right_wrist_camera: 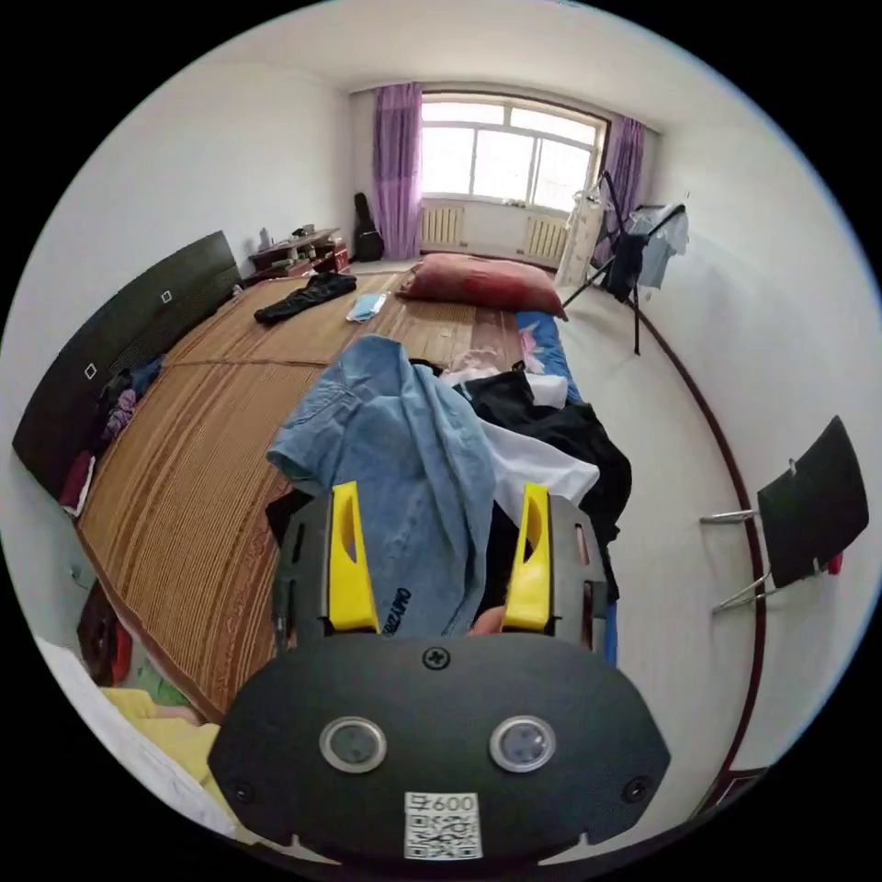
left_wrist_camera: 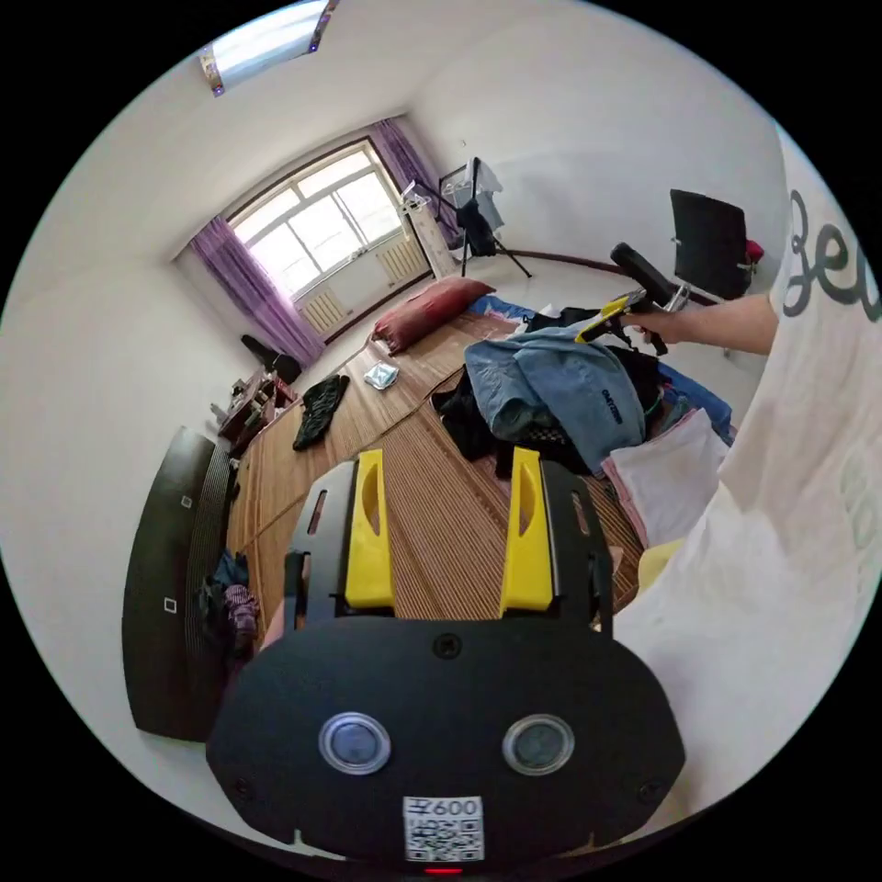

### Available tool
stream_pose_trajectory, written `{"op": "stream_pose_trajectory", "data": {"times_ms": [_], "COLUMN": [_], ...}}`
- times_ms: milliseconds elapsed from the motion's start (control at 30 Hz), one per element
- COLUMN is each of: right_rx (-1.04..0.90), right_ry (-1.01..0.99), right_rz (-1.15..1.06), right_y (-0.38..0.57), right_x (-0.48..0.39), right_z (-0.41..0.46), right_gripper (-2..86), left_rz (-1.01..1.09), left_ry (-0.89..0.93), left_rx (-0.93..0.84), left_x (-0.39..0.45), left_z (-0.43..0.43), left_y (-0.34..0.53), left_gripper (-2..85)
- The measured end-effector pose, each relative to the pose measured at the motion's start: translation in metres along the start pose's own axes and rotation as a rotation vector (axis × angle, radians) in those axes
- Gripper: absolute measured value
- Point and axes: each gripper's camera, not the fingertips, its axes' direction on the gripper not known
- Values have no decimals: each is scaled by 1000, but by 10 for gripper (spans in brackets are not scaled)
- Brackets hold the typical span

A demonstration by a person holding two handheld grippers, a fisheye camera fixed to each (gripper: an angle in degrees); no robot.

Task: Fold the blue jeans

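Observation:
The blue jeans (left_wrist_camera: 560,386) lie crumpled on top of a heap of dark and white clothes at the bed's edge. In the left gripper view my left gripper (left_wrist_camera: 447,459) stands open above the woven bed mat (left_wrist_camera: 432,542), short of the heap, nothing between its yellow jaws. A person's hand holds my right gripper (left_wrist_camera: 602,317) just over the far top of the jeans. In the right gripper view the jeans (right_wrist_camera: 404,441) spread beyond and between the jaws of the right gripper (right_wrist_camera: 440,491), which are wide apart and open.
A red pillow (right_wrist_camera: 482,280), a dark garment (right_wrist_camera: 308,294) and a small packet lie farther up the mat. The dark headboard (right_wrist_camera: 119,331) runs along one side. A black chair (right_wrist_camera: 813,505) and a clothes rack (right_wrist_camera: 634,248) stand on the floor. The person's white shirt (left_wrist_camera: 781,551) is close.

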Motion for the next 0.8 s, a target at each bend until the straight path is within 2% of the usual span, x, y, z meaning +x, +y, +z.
{"op": "stream_pose_trajectory", "data": {"times_ms": [167,233,333,467,533,667,800], "right_rx": [-256,-240,-195,-153,-95,87,427], "right_ry": [-92,22,39,-18,-53,-156,-374], "right_rz": [105,84,12,-91,-144,-210,-149], "right_y": [-26,-27,-20,-8,0,9,0], "right_x": [42,42,42,49,49,50,68], "right_z": [97,99,86,55,21,-51,-161], "right_gripper": [187,145,89,5,-4,-7,-8], "left_rz": [-216,-289,-362,-521,-586,-505,-511], "left_ry": [-153,-226,-298,-278,-220,-220,-271], "left_rx": [16,-64,-113,15,53,41,92], "left_x": [-17,-25,-30,-43,-62,-97,-173], "left_z": [-62,-87,-120,-163,-178,-197,-239], "left_y": [21,33,47,67,75,76,103], "left_gripper": [209,209,207,196,189,187,190]}}
